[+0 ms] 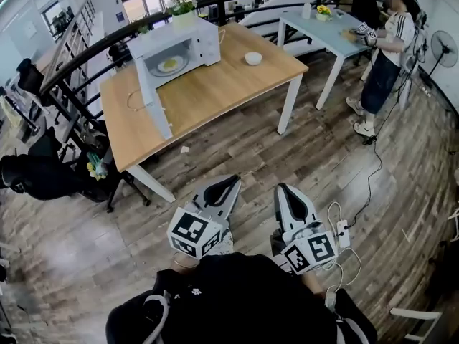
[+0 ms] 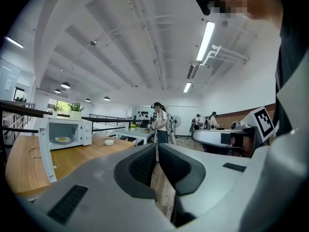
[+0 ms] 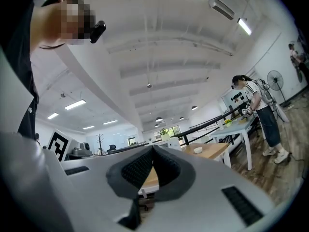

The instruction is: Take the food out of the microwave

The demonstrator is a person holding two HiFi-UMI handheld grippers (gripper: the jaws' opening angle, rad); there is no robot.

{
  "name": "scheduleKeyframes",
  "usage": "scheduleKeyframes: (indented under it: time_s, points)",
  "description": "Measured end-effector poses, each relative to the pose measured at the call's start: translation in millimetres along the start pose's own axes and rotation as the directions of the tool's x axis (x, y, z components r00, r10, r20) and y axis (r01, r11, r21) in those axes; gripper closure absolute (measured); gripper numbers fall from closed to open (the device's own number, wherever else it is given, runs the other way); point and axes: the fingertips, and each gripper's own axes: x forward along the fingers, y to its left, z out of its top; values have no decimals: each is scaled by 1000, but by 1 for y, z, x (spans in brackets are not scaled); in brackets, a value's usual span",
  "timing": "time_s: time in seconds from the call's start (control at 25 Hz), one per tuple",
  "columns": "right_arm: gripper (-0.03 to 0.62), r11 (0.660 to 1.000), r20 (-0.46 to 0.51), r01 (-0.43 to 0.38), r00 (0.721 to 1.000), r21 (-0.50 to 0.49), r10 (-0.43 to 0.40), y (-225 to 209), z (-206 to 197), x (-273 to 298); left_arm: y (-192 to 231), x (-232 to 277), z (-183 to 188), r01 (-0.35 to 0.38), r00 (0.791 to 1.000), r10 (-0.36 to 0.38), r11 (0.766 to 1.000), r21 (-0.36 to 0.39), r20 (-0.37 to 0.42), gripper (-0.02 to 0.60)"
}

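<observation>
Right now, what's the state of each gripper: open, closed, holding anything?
Left gripper: closed, holding nothing.
Right gripper: closed, holding nothing.

**Open-plan office floor**

A curved black railing (image 1: 93,49) edges a plank-floored workspace where a microwave (image 1: 193,41) sits on a wooden table (image 1: 215,92), near a white table (image 1: 319,31) and standing fan (image 1: 444,49); strip lights (image 2: 206,40) line the ceiling.

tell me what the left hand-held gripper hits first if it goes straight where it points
Probably nothing close: the left hand-held gripper aims past the wooden table, over open floor, toward the standing person far beyond.
</observation>
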Motion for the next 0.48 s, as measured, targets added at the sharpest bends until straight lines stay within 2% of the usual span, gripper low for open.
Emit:
scheduleKeyframes:
  time_s: [0.48]
  points:
    - [591,1000,-42,7,999,14,-6,-27,-2,127,127,59,9,0,1000,0,999,-45,-12,561]
